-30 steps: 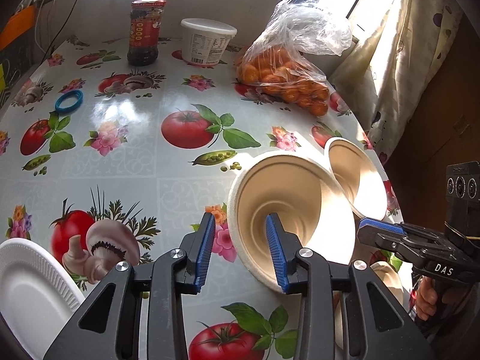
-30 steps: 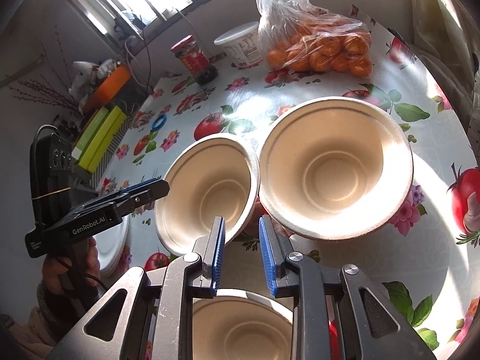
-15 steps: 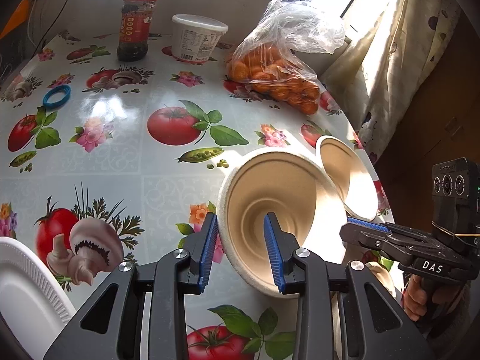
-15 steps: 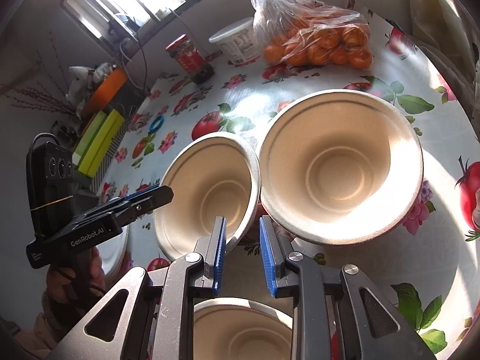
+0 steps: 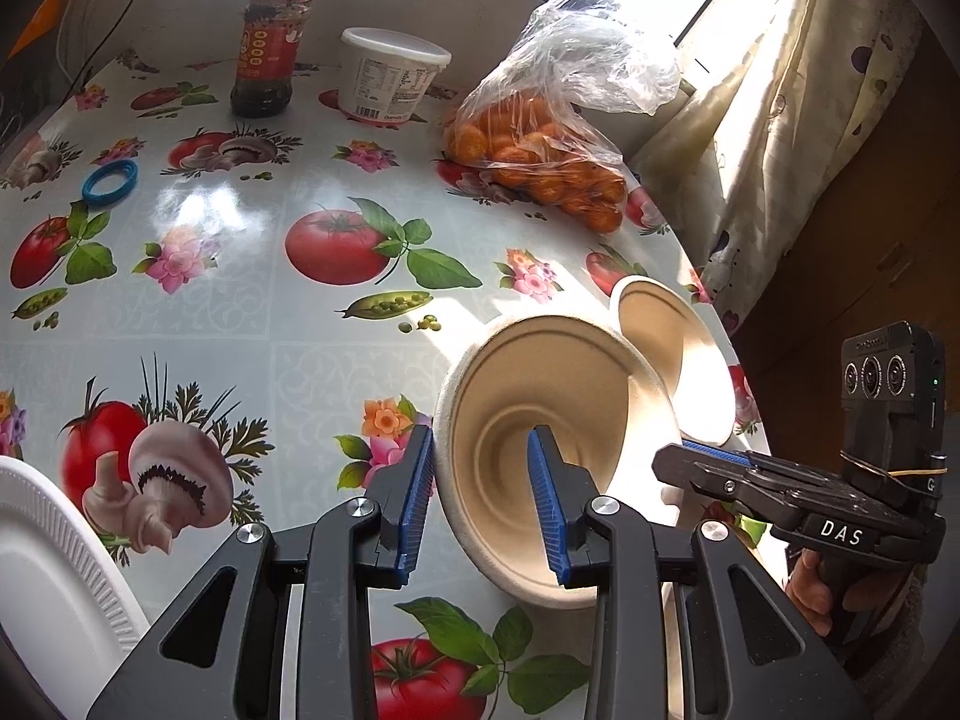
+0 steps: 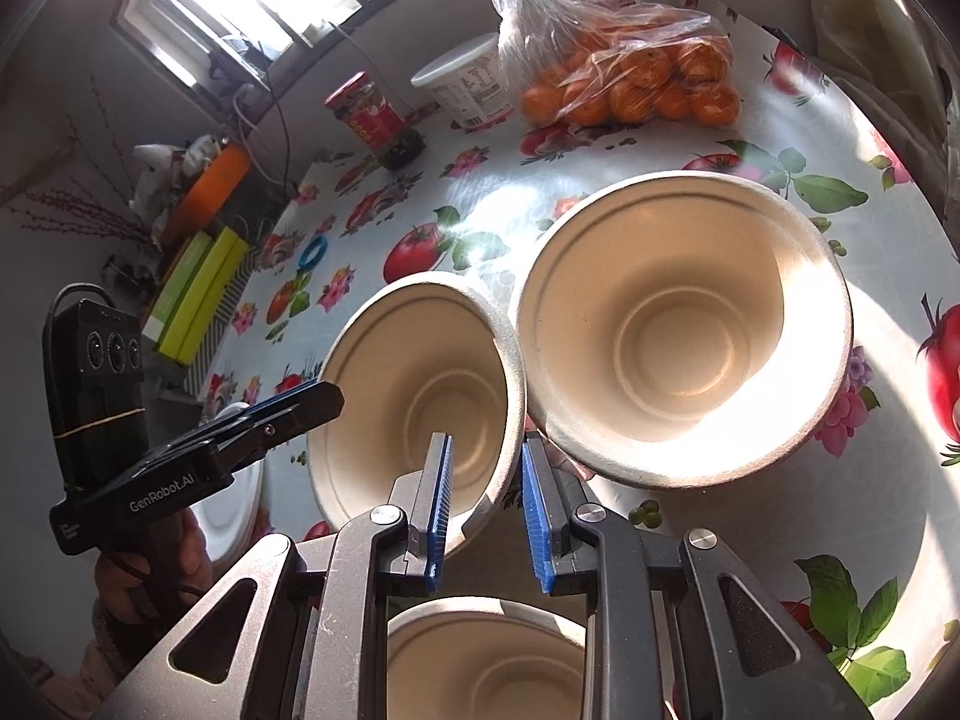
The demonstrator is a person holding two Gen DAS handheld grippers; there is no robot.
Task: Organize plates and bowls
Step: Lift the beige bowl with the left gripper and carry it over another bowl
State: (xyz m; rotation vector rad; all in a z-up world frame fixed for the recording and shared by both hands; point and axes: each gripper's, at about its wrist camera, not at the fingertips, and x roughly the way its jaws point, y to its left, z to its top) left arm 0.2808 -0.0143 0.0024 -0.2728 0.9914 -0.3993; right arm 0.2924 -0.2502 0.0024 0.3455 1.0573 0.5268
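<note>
Three beige paper bowls sit near the table's right edge. The near bowl (image 5: 540, 450) (image 6: 414, 402) lies between both grippers. My left gripper (image 5: 483, 501) is open, its jaws straddling this bowl's left rim. My right gripper (image 6: 486, 516) is open, its jaws straddling the same bowl's right rim. A second bowl (image 5: 678, 354) (image 6: 678, 330) stands just beyond, touching it. A third bowl (image 6: 486, 660) lies under the right gripper. A white plate (image 5: 48, 588) sits at the front left. The other gripper shows in each view (image 5: 780, 492) (image 6: 198, 456).
A bag of oranges (image 5: 540, 144), a white tub (image 5: 390, 78) and a sauce jar (image 5: 270, 54) stand at the back of the patterned table (image 5: 240, 300). A blue ring (image 5: 110, 181) lies at the left. A curtain (image 5: 780, 120) hangs past the right edge.
Both grippers have moved in on the near bowl; their jaws now straddle its rim from opposite sides. The bowls have not shifted noticeably.
</note>
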